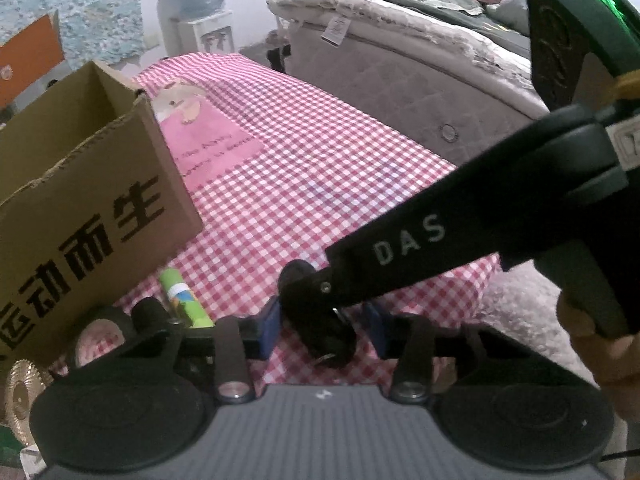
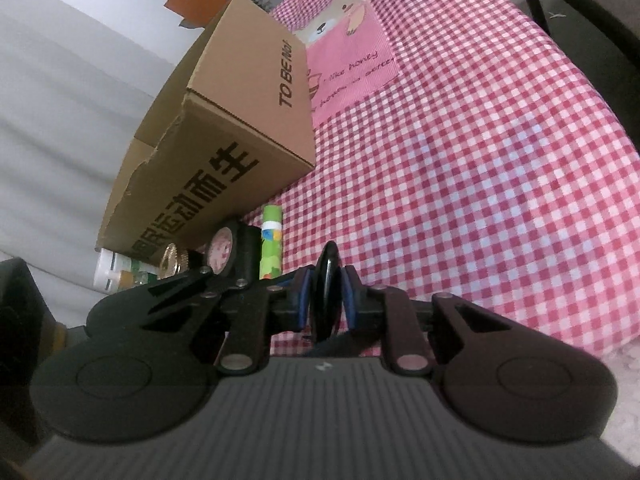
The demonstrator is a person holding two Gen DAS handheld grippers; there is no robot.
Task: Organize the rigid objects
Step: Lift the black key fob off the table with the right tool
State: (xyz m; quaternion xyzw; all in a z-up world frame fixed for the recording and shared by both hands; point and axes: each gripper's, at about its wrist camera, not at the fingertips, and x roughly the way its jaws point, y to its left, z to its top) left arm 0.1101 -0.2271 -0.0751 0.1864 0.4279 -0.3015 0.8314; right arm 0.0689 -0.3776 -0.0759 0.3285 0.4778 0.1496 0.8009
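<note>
Right hand-held gripper clamped edge-on across black disc; left hand-held gripper part open, straddling it; disc looks stiff, light, slippery; cardboard box near

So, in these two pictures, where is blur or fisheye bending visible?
Left wrist view: the cardboard box bows outward near the edge, and the black object near the lens looks soft. Right wrist view: the checked cloth curves strongly, with dark corners.

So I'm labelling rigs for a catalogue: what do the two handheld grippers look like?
Both match: ribbed grey body, black round-ended linkage arms with silver pivot pins, blue pads. The left gripper shows these; the right gripper too, and seen from outside it carries white DAS lettering and a green light.
</note>
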